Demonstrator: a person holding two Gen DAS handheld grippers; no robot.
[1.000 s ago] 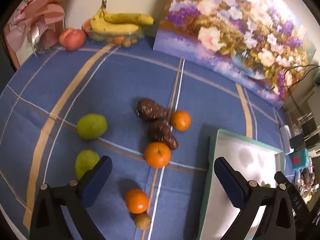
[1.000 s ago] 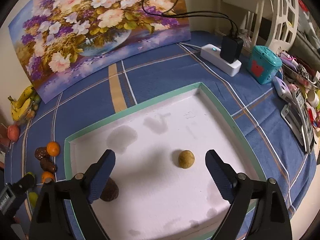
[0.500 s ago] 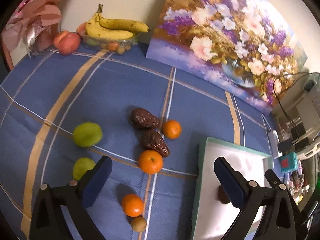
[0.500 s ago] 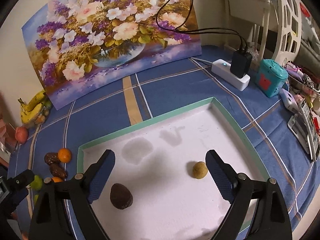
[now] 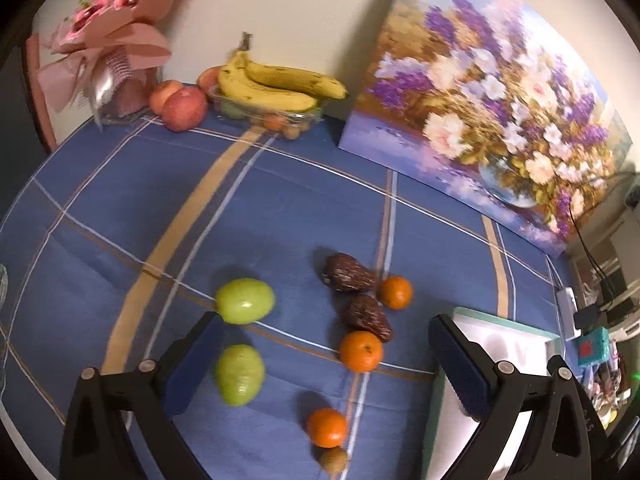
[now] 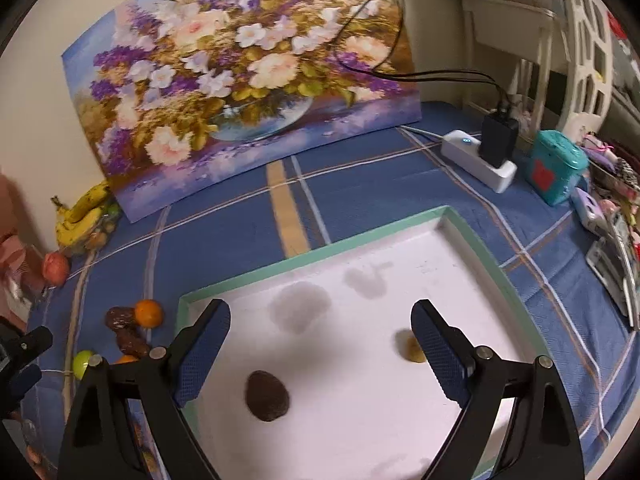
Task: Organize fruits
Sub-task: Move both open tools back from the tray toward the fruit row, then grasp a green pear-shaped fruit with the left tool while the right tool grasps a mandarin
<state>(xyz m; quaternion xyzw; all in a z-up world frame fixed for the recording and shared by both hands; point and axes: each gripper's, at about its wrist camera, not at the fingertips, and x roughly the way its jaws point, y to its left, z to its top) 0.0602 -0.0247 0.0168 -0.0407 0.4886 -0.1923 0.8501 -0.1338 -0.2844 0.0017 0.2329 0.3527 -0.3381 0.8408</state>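
Observation:
In the left wrist view my left gripper (image 5: 326, 364) is open and empty above loose fruit on the blue cloth: two green fruits (image 5: 245, 301) (image 5: 239, 374), three oranges (image 5: 361, 351) (image 5: 395, 292) (image 5: 327, 427), two dark brown fruits (image 5: 348, 273) (image 5: 368, 317) and a small brown kiwi (image 5: 334, 460). In the right wrist view my right gripper (image 6: 320, 354) is open and empty above the white tray with a green rim (image 6: 320, 256). The tray holds one dark brown fruit (image 6: 267, 396) and one small tan fruit (image 6: 412, 350).
Bananas (image 5: 276, 86) in a clear container and apples (image 5: 184, 108) stand at the back left by a pink bouquet (image 5: 108, 44). A flower painting (image 6: 240, 80) leans on the wall. A power strip (image 6: 478, 162), a teal box (image 6: 556, 172) and clutter lie to the right.
My left gripper has swung left, so the fruits sit further right and the tray slides to the view's edge. My right gripper has drawn back and up over the tray; the fruits inside stay put.

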